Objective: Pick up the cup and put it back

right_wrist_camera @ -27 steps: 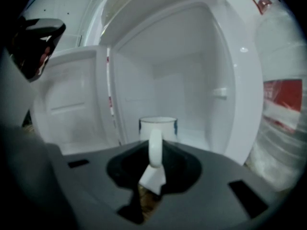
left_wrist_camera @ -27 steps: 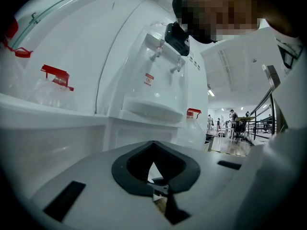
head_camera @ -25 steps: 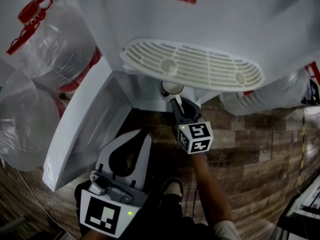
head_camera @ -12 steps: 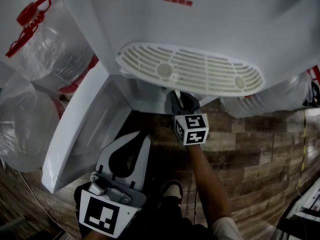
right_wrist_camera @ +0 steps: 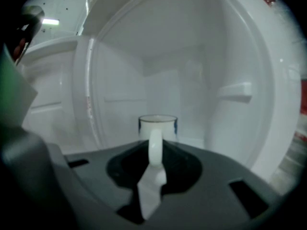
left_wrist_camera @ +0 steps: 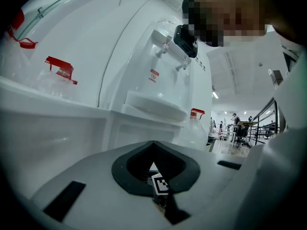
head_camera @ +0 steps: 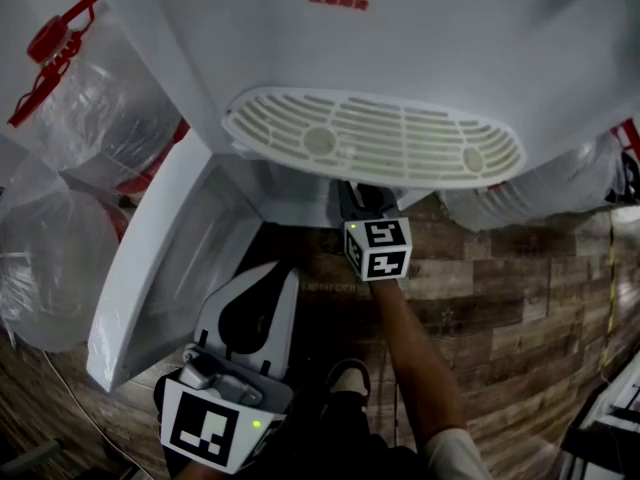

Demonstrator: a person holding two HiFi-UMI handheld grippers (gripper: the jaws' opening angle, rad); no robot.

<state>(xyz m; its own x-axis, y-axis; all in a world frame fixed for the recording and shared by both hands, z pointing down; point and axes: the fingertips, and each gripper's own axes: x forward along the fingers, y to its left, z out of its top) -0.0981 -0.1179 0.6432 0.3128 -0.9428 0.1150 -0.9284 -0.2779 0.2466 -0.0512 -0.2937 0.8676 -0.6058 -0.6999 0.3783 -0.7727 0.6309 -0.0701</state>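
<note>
Right gripper view is showing the right gripper [right_wrist_camera: 153,150] pinching the cup [right_wrist_camera: 165,127] by its handle. The cup is sitting upright, straight ahead inside the dispenser cabinet [right_wrist_camera: 192,85]. Left gripper [head_camera: 287,271] is hanging back, pressed together.

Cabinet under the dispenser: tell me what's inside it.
Inside the cabinet: a white cup, its handle gripped by the right gripper. Otherwise only white walls show. In the head view the drip tray covers the interior and the cup.
</note>
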